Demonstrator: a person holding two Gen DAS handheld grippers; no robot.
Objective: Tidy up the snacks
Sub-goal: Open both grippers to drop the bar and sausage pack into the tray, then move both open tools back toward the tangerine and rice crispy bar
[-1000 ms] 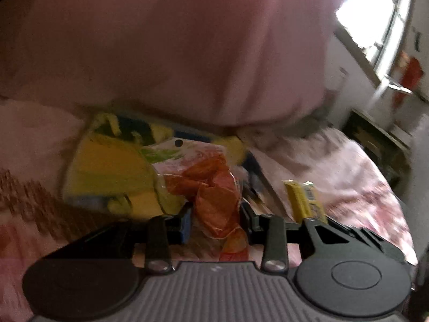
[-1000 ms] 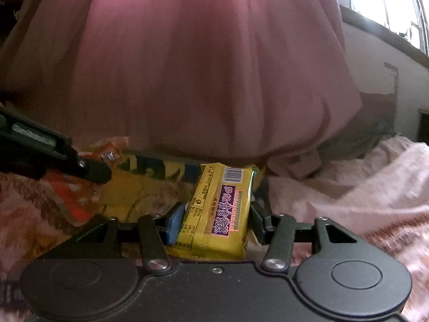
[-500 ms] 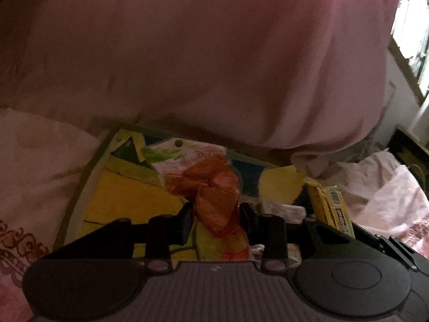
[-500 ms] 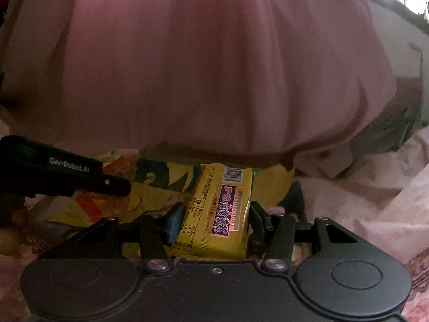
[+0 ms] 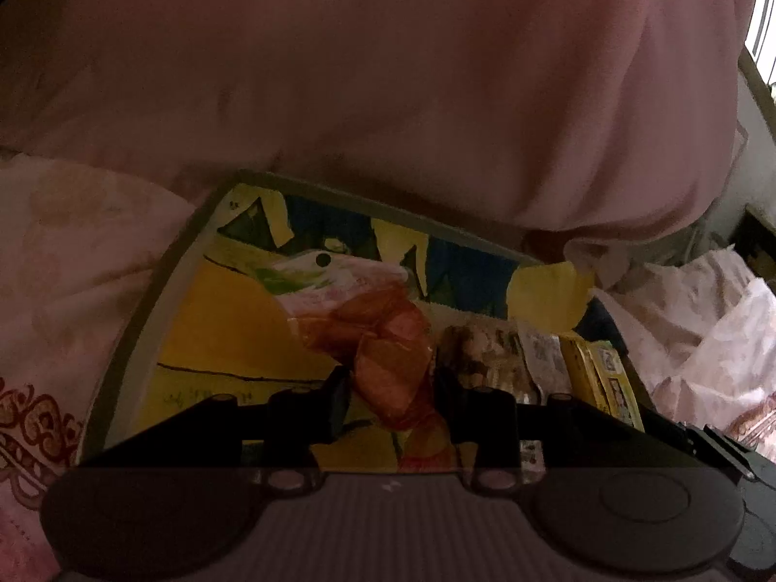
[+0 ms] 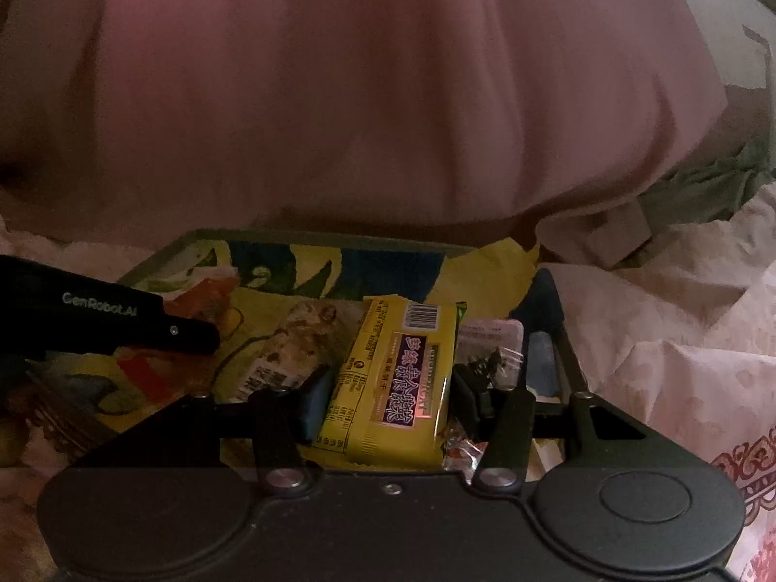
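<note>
Your left gripper [image 5: 388,383] had its jaws closed on the orange snack packet [image 5: 388,339], light and crinkly (grip mid-body, gently). Your right gripper [image 6: 388,388] clamped the yellow biscuit pack [image 6: 397,378], stiffer. Both hung over the tray [image 5: 145,320] on the bed.

A home, most likely a bedroom — the ground on every side is soft pink bedding [image 5: 72,262] printed with pale flowers and a red scroll border [image 5: 29,427], rumpled into folds at the right [image 6: 679,363]. A person in a loose pink garment [image 6: 388,97] sits close by. A bright barred window [image 5: 764,39] above a plain wall [image 6: 718,24] shows in the upper right, and snack packets lie in a printed yellow and blue tray [image 5: 145,300] set on the bedding.
</note>
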